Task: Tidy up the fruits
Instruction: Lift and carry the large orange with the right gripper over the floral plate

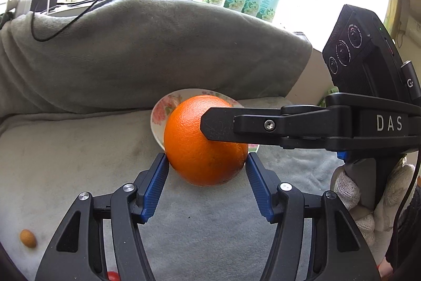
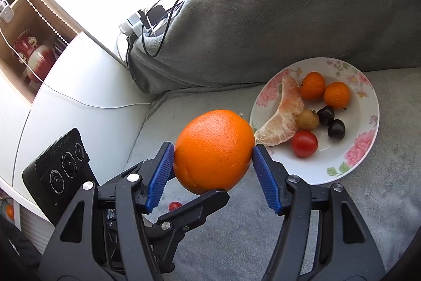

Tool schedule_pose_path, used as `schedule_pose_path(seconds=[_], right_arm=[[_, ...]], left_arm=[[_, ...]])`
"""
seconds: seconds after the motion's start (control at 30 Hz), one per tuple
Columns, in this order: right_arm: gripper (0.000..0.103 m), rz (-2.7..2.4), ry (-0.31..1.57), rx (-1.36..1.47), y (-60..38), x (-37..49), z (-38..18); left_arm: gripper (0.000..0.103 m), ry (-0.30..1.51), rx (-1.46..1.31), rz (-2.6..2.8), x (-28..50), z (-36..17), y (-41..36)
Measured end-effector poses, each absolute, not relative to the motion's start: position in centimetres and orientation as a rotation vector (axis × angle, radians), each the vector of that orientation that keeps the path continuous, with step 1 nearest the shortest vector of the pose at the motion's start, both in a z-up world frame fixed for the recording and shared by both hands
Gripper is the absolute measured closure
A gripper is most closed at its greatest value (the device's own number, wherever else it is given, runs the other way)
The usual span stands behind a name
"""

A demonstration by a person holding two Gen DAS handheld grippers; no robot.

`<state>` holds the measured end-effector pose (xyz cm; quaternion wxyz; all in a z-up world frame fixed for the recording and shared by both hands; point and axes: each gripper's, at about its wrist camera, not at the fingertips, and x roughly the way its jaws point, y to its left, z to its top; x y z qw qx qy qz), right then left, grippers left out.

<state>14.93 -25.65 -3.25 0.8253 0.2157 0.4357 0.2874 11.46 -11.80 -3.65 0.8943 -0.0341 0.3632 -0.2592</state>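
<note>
While both sets of blue ribbed pads press on the same large round orange point(image 1: 205, 140), we read each as clamped on it: our right gripper point(image 2: 213, 161) pinches the fruit at its two sides, and our left gripper point(image 1: 207, 165) does the same in its own view, with the right tool's black finger crossing the fruit from the right. We see the orange held up off the grey plush sofa cover point(image 2: 263, 228), just beside the near-left rim of the white floral-print plate point(image 2: 365, 154). On that plate lie a peeled pale citrus segment point(image 2: 284, 120), two small orange mandarins point(image 2: 313, 86), a brownish round fruit point(image 2: 308, 120), two dark cherries point(image 2: 336, 128) and a red cherry tomato point(image 2: 304, 144). Another small red tomato point(image 2: 175, 206) sits on the cover below the jaws, and a small tan oval fruit point(image 1: 28, 238) lies well apart, lower left in the left view.
</note>
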Motion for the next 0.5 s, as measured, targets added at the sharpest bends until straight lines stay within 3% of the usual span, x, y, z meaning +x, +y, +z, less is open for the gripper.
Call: schedule_pose_path(seconds=[0.5], right_arm=[[0.038, 0.532, 0.932, 0.539, -31.8, 15.8, -5.4]], left_arm=[[0.043, 0.806, -0.023, -0.600, 13.5, -5.3, -17.3]])
